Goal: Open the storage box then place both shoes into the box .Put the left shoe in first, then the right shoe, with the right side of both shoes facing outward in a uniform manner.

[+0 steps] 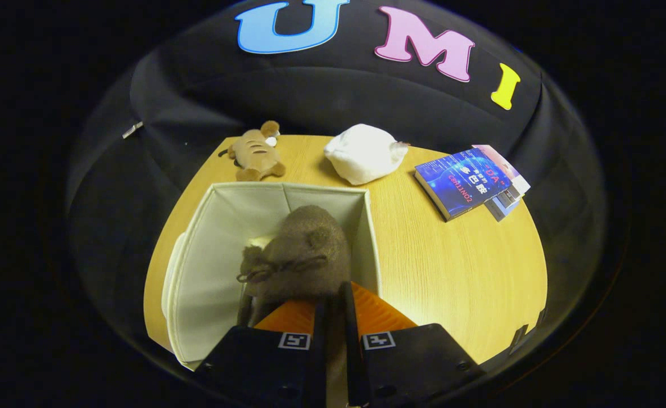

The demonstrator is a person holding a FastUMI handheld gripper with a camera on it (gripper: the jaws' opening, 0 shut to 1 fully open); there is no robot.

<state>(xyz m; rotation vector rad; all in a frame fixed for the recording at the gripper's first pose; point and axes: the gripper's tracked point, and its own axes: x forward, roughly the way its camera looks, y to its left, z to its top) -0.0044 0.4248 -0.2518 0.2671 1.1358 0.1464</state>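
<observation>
An open cream fabric storage box [208,249] stands on the wooden table with its lid off. A brown fuzzy shoe [302,249] with a lace bow hangs over the inside of the box, just ahead of my fingers. My gripper [333,309] is shut on the shoe's heel edge, with the two fingers nearly together. A pale patch inside the box beside the shoe is too hidden to identify.
Beyond the box lie a brown striped plush toy [255,152] and a white stuffed bag [364,153]. Stacked books [469,180] rest to the right of them. Bare tabletop [457,272] spreads to the right of the box.
</observation>
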